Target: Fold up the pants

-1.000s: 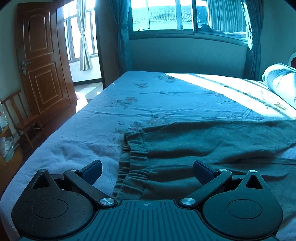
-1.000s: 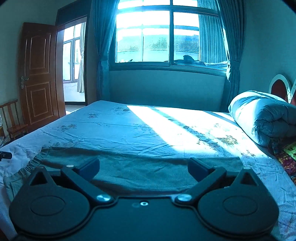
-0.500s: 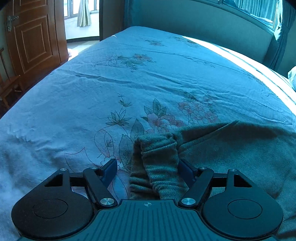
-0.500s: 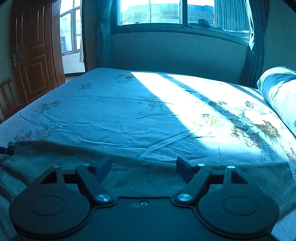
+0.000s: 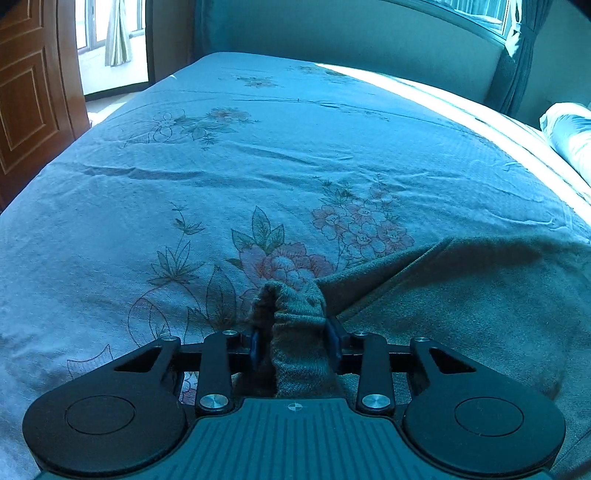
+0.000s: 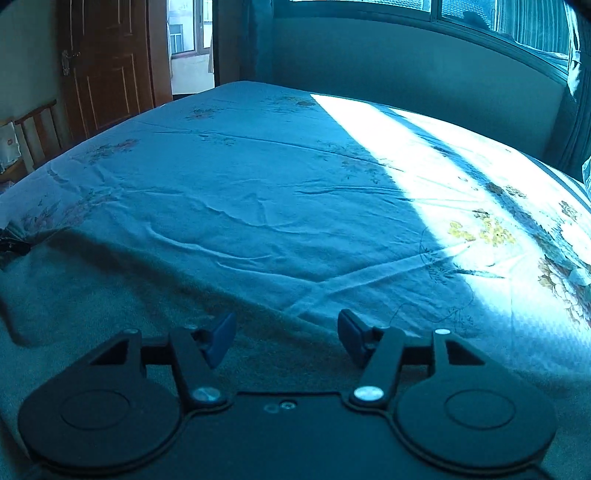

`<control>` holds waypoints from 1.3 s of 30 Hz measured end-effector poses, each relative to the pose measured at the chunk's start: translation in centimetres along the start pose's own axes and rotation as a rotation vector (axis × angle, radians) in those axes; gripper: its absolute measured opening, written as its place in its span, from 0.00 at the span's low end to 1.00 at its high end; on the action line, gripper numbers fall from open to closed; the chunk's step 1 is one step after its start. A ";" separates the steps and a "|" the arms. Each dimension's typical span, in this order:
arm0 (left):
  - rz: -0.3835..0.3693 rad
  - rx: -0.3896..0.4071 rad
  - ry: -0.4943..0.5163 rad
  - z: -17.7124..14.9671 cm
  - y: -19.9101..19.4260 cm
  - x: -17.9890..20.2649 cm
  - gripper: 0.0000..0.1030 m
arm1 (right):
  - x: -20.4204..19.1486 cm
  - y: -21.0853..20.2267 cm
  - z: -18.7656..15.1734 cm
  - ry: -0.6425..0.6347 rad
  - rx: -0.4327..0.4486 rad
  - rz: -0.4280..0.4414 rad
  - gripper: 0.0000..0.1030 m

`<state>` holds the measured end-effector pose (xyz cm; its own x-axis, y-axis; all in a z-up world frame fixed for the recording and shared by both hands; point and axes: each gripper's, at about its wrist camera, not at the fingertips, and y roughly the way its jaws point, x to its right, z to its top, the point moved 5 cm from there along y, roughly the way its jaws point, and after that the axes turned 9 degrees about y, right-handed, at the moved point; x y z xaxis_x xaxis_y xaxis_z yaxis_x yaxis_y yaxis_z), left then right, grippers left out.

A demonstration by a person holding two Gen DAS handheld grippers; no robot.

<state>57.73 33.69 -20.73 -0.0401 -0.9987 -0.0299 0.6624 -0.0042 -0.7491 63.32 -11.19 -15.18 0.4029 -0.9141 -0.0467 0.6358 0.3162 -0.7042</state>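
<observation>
Grey-green knit pants [image 5: 480, 317] lie flat on the floral bed sheet [image 5: 258, 166]. My left gripper [image 5: 295, 345] is shut on the bunched waistband corner [image 5: 295, 306], low over the sheet. In the right wrist view the pants [image 6: 92, 295] run along the near edge of the bed. My right gripper [image 6: 284, 336] is part open, its blue fingertips [image 6: 221, 336] straddling the far edge of the pants fabric, nothing pinched between them.
A rolled quilt [image 5: 569, 136] lies at the right end of the bed. A wooden door [image 6: 103, 70] and a chair [image 6: 37, 133] stand at the left. A wall with a window and curtains [image 6: 517, 22] runs behind the bed. Sunlight falls on the right of the sheet [image 6: 443, 155].
My left gripper dropped onto the waistband corner and closed on it. My right gripper lowered toward the pants edge and its jaws narrowed.
</observation>
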 end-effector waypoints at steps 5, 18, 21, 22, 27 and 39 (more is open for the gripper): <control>-0.004 -0.013 0.038 0.2 0.3 -0.1 0.40 | -0.3 2.5 -0.4 -0.090 -0.098 -0.014 0.54; -0.072 0.090 0.038 0.5 -1.0 -0.5 0.21 | -0.9 0.3 0.3 -0.092 -0.063 0.023 0.00; -0.106 0.166 0.046 0.9 -3.6 -0.9 0.21 | -1.2 -3.4 0.6 -0.093 -0.019 0.037 0.00; -0.113 0.196 0.058 1.1 -4.6 -1.0 0.21 | -1.4 -4.4 0.5 -0.098 -0.010 0.038 0.00; -0.185 0.338 0.108 0.3 -10.9 -1.2 0.20 | -3.2 -12.6 -1.2 -0.144 0.067 0.036 0.00; -0.134 0.365 0.119 -10.7 -22.1 0.1 0.64 | -8.2 -24.6 -14.5 -0.271 0.153 -0.070 0.10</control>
<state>35.10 34.22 -11.22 -0.2168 -0.9754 -0.0403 0.8665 -0.1732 -0.4681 34.79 -15.22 -7.74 0.5026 -0.8404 0.2027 0.7512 0.3085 -0.5835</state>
